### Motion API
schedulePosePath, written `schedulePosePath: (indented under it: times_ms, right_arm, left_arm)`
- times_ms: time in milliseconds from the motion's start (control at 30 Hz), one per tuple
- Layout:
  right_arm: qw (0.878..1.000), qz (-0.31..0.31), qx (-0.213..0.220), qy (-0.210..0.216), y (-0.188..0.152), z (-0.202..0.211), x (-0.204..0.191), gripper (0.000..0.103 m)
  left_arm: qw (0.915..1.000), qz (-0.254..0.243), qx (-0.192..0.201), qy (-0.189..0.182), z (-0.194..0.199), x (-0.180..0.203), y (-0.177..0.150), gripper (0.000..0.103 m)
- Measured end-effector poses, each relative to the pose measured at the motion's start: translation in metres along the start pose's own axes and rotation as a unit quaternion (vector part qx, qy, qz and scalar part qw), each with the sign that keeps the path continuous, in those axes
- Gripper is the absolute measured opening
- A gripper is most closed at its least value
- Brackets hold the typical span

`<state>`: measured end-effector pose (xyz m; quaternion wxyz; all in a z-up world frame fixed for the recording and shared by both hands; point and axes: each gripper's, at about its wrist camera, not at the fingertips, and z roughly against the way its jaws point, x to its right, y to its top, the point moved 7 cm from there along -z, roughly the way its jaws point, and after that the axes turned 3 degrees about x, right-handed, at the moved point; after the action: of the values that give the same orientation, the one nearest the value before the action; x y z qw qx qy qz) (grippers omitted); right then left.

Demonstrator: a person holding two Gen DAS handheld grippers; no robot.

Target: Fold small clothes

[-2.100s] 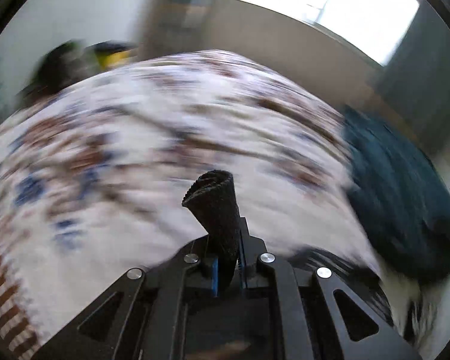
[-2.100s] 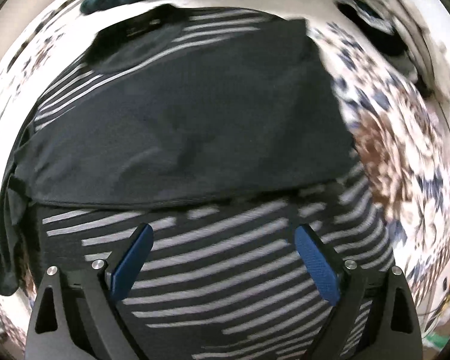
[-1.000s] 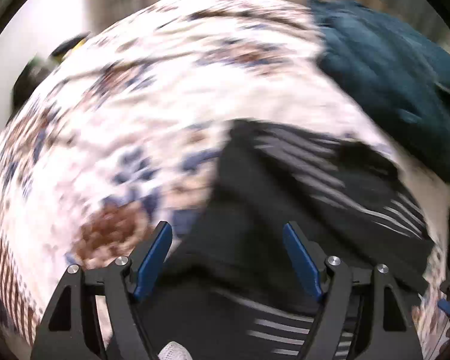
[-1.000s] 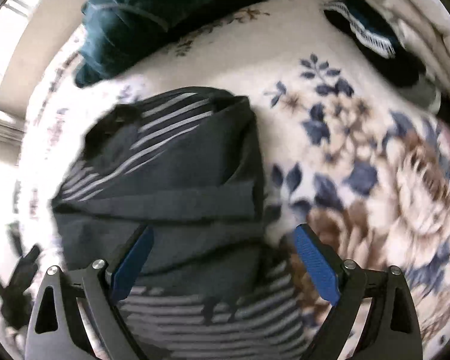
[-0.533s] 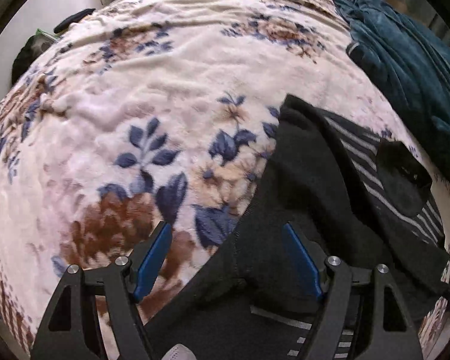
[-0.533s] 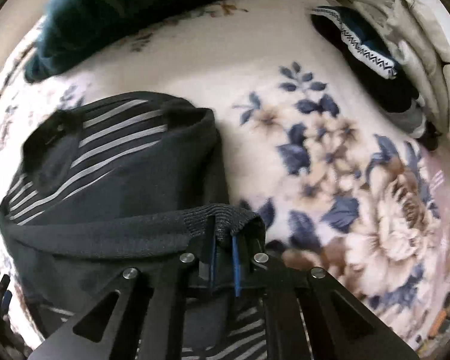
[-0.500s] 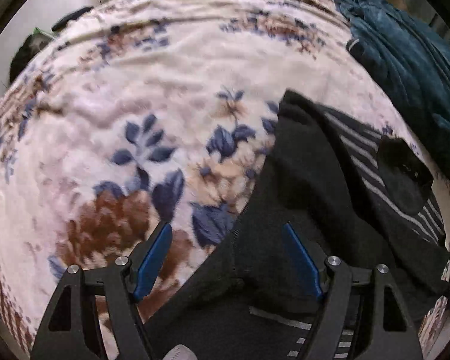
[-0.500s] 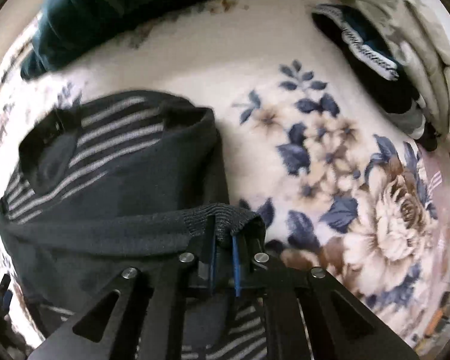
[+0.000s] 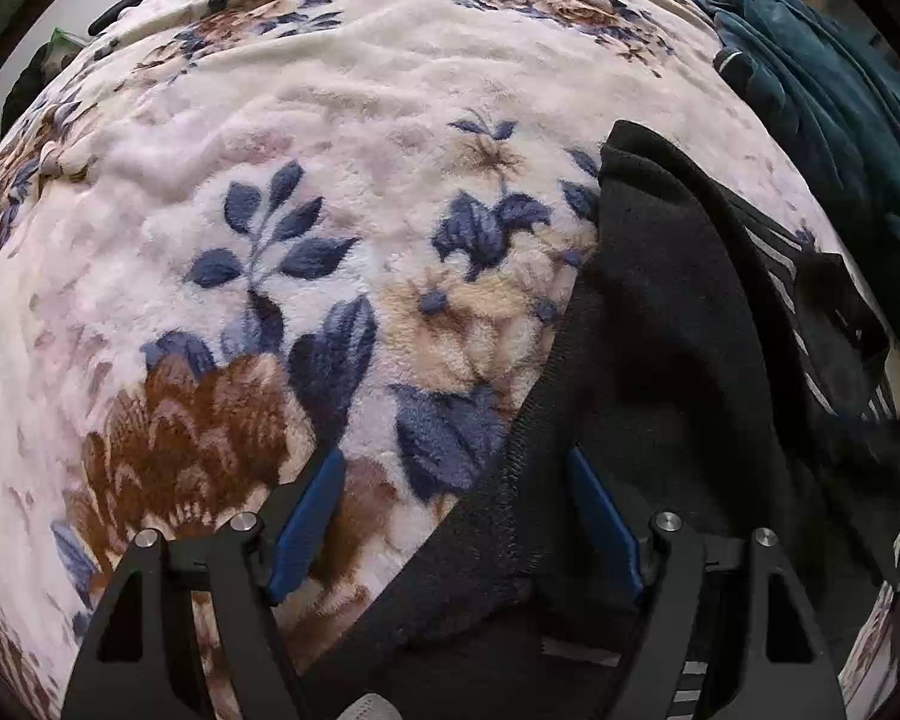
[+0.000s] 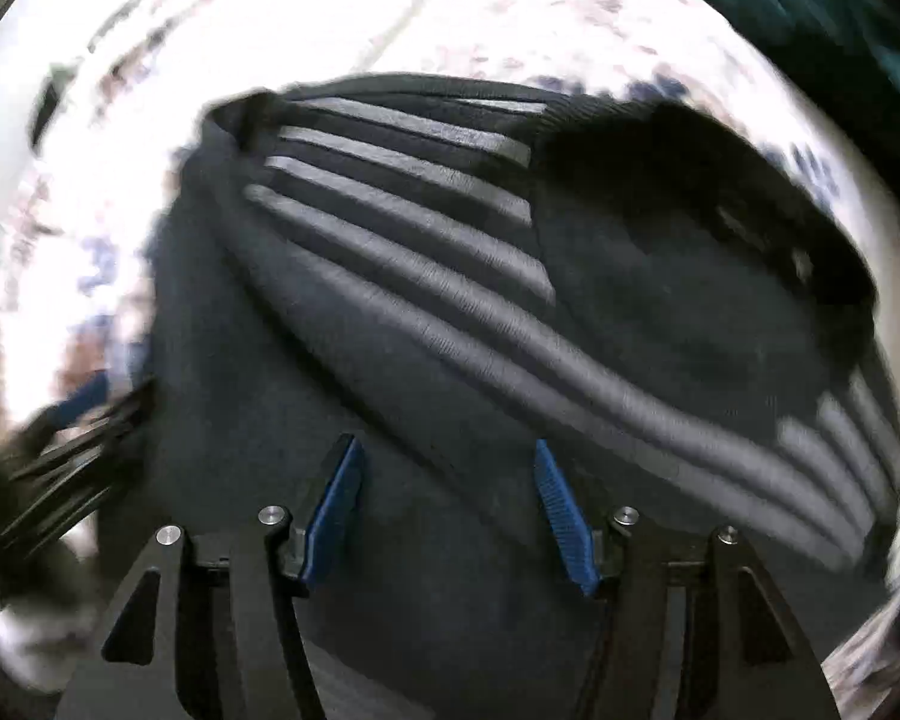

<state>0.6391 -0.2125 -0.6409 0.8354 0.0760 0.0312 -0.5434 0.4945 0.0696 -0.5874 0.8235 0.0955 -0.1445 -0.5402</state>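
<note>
Right wrist view is pretty smeared: the floral blanket [image 10: 342,18] is blown out and blurry, and the striped top [image 10: 450,312] runs off the bottom edge.

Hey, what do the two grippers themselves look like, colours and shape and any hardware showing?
Both look alike. The left gripper and the right gripper each have a matte black angular frame with triangular cut-outs and round silver screw heads. Their fingers carry slim, ribbed blue pads. No cables, labels or sleeves are visible in either view.
</note>
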Motion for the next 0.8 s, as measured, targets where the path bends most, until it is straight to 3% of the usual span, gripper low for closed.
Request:
schedulePosePath:
  times_ms: [33, 133, 200, 233, 300, 433, 567, 600, 667, 800]
  right_arm:
    - [0.999, -0.013, 0.014, -0.033, 0.01, -0.003, 0.012, 0.06]
    - [0.986, -0.129, 0.062, -0.083, 0.036, 0.011, 0.068, 0.06]
    - [0.982, -0.17, 0.065, -0.052, 0.042, 0.018, 0.08, 0.06]
    - [0.981, -0.18, 0.067, 0.001, 0.045, 0.022, 0.075, 0.06]
    - [0.985, -0.141, 0.073, 0.071, 0.053, 0.036, 0.046, 0.06]
    - [0.993, -0.025, 0.063, 0.099, 0.065, 0.031, -0.01, 0.06]
    - [0.993, 0.038, 0.03, 0.107, 0.084, -0.005, -0.043, 0.06]
    - [0.992, 0.038, 0.021, 0.119, 0.092, -0.012, -0.048, 0.045]
    - [0.991, 0.041, 0.019, 0.127, 0.105, -0.018, -0.056, 0.002]
    - [0.992, 0.016, 0.073, 0.099, 0.124, 0.001, -0.049, 0.002]
  left_arm:
    - [1.0, -0.002, -0.002, -0.001, -0.001, 0.0, 0.0, 0.075]
    - [1.0, -0.004, -0.004, -0.003, -0.003, 0.001, 0.0, 0.075]
    - [1.0, -0.001, -0.006, -0.006, -0.002, 0.0, 0.0, 0.075]
    - [0.9999, 0.001, -0.007, -0.008, -0.002, 0.0, 0.0, 0.075]
    - [0.9999, 0.001, -0.008, -0.008, -0.003, 0.0, 0.001, 0.075]
    - [0.9999, -0.004, -0.008, -0.012, -0.005, 0.0, 0.003, 0.075]
    - [0.9998, -0.007, -0.009, -0.014, -0.005, 0.0, 0.004, 0.075]
    - [0.9998, -0.008, -0.009, -0.014, -0.005, 0.0, 0.004, 0.075]
    - [0.9998, -0.007, -0.009, -0.015, -0.006, 0.0, 0.005, 0.075]
    - [0.9998, -0.005, -0.003, -0.019, -0.008, -0.001, 0.005, 0.075]
